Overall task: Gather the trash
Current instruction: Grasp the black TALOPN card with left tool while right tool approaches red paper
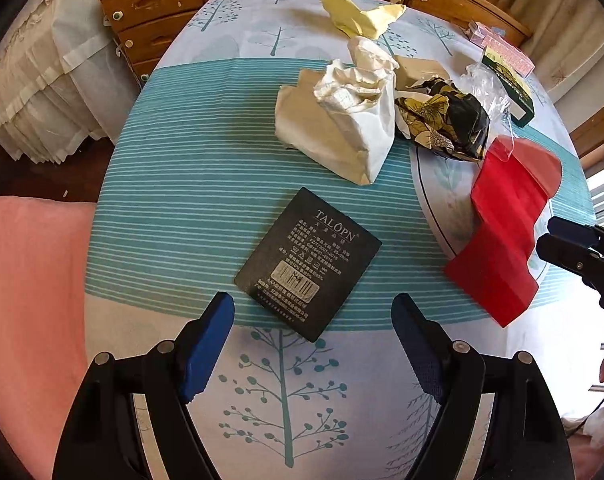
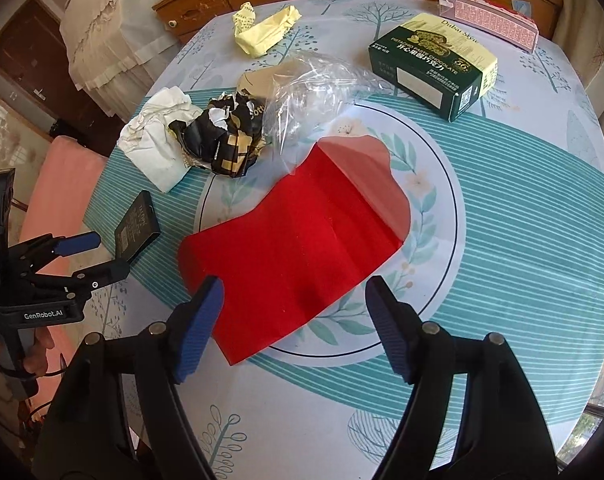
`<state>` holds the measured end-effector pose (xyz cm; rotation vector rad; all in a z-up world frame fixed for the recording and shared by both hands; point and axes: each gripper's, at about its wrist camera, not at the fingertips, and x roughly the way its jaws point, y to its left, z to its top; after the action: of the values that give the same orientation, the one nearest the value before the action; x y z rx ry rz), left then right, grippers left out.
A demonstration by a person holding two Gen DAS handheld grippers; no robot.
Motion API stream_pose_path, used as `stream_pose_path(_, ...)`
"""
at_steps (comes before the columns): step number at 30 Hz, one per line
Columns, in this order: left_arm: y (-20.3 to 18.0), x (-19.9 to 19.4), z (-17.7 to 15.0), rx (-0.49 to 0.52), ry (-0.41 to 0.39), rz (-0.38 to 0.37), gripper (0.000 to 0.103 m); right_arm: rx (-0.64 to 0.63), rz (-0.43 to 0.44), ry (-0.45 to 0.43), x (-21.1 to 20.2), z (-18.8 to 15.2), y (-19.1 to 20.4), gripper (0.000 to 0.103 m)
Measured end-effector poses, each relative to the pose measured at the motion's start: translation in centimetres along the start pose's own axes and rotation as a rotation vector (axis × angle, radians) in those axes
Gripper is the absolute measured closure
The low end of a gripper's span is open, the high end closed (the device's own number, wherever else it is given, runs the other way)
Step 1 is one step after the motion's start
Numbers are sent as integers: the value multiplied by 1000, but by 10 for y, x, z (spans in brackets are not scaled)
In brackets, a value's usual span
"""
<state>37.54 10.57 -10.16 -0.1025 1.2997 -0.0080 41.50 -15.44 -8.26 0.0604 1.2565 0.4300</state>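
Note:
A flat black card (image 1: 307, 264) printed TALOPN lies on the tablecloth just ahead of my open, empty left gripper (image 1: 313, 318); it also shows in the right wrist view (image 2: 136, 227). A red paper sheet (image 2: 294, 236) lies ahead of my open, empty right gripper (image 2: 294, 296). Behind lie crumpled white paper (image 1: 341, 120), a black-and-gold floral wrapper (image 1: 441, 120), clear plastic film (image 2: 313, 88) and crumpled yellow paper (image 1: 357, 12).
A green chocolate box (image 2: 433, 68) and a pink carton (image 2: 489, 20) stand at the table's far right. A wooden dresser (image 1: 154, 8) stands behind the table. A pink seat (image 1: 26, 280) sits at the left. The left gripper shows in the right wrist view (image 2: 98, 254).

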Motion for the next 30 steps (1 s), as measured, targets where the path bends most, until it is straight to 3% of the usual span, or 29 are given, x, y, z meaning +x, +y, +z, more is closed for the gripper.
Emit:
stream_pose_path(6,15,6,8,-4,0,-37,18,29,20,-5,8,-1,-5,32)
stream_pose_path(11,10,16,18,76,24,-54,18,47,31,-1,11,-3,-11,32)
stream_pose_path(19,-16,36,38,214,72,0,18,57,36,4,10,-5,-16,32)
stream_pose_path(27,-14,43,56,191,65,36,18,53,31,16,10,-5,-18,32)
stream_pose_path(29,-14,43,57,183,57,43,21,50,28,19,10,-4,-17,32)
stream_pose_path(30,-14,40,56,179,44,41,30,47,27,18,10,-4,-16,32)
